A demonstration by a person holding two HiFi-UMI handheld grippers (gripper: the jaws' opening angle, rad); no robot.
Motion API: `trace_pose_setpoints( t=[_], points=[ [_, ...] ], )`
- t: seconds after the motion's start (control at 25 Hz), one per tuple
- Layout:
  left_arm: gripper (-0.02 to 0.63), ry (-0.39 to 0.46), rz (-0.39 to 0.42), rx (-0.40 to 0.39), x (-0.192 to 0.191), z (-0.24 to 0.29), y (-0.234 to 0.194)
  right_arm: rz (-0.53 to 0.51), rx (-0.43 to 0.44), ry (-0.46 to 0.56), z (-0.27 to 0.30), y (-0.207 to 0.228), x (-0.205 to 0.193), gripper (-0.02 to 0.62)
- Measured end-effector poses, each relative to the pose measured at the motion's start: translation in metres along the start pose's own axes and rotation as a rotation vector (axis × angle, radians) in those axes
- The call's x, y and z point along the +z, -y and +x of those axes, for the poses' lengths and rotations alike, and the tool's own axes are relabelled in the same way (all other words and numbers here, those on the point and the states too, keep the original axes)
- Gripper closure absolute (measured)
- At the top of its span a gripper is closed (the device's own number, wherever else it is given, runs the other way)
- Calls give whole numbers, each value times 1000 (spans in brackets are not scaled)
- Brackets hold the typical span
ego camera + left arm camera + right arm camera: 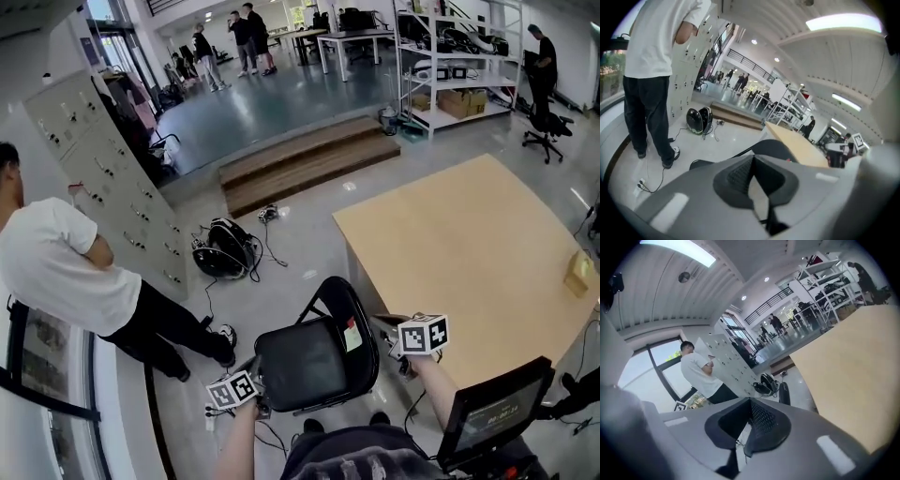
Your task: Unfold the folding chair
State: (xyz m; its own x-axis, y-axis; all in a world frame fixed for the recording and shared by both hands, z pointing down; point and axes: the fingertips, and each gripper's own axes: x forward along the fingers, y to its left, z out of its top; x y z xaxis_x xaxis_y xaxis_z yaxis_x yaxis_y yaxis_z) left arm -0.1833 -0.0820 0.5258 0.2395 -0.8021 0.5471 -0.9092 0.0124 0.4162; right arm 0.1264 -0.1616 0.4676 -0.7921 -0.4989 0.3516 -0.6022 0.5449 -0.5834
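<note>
both shut and empty now, left gripper [251, 373] and right gripper [386, 325] flank the folding chair [314, 364], seat down between them, backrest ahead, each about equally near.

We see the black folding chair [314, 361] on the grey floor [291, 244] just beside the worktop [469, 244], seat facing up, back rising beyond.
</note>
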Motion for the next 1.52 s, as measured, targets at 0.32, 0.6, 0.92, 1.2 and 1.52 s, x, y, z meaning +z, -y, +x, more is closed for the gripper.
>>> trace_pose_setpoints(
  t=[0.32, 0.6, 0.92, 1.2, 1.52],
  points=[
    [604, 77, 130, -118, 23, -30, 119, 9, 192, -9, -27, -65, -24, 594],
    [606, 42, 372, -42, 7, -55, 158, 67, 319, -39, -33, -87, -34, 594],
    [606, 81, 287, -84, 13, -82, 143, 28, 389, -127, -15, -124, -48, 594],
    [606, 145, 312, -188, 39, -96, 130, -29, 365, -174, 9, -162, -48, 594],
    [606, 236, 391, -230, 67, -137, 106, -124, 382, -200, 37, -226, -49, 594]
  ],
)
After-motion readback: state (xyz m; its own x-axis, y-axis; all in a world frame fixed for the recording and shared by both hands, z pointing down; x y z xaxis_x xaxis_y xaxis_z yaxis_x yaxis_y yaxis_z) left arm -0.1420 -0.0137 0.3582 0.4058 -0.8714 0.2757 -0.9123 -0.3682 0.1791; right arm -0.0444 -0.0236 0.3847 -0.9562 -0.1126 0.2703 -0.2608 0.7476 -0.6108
